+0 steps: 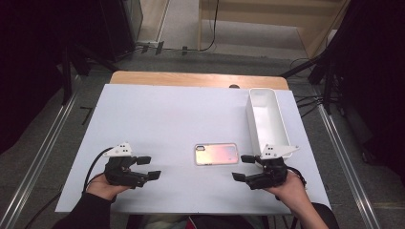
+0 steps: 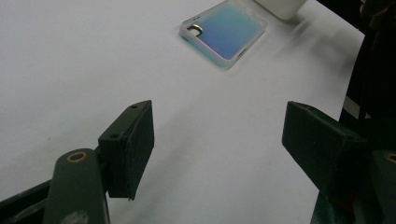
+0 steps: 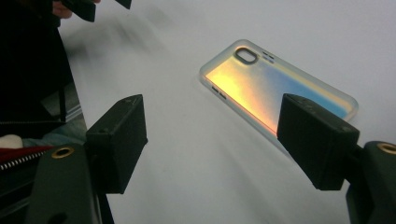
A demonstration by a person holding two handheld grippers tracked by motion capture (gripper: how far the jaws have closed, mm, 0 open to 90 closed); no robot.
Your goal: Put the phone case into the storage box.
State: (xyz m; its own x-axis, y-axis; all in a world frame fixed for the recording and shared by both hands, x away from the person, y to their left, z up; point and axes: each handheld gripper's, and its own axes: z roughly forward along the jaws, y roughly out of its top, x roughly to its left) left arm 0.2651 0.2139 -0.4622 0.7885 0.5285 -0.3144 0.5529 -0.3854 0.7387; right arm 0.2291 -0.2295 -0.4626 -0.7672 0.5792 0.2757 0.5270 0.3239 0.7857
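Note:
An iridescent phone case (image 1: 216, 154) lies flat on the white table, its camera cutout toward the left. My left gripper (image 1: 149, 168) rests near the front left, jaws open and empty, pointing right toward the case (image 2: 224, 32). On the case's other side, close to its right end, my right gripper (image 1: 243, 168) is open with nothing between its jaws and points left. In the right gripper view the case (image 3: 275, 91) lies just beyond the right jaw, apart from it. A long white bin (image 1: 267, 121) stands upright behind the right gripper.
The white sheet (image 1: 157, 119) covers most of the wooden table, whose far edge (image 1: 191, 78) shows beyond it. Dark stands and cables flank the table on both sides. Open surface stretches left of and behind the phone case.

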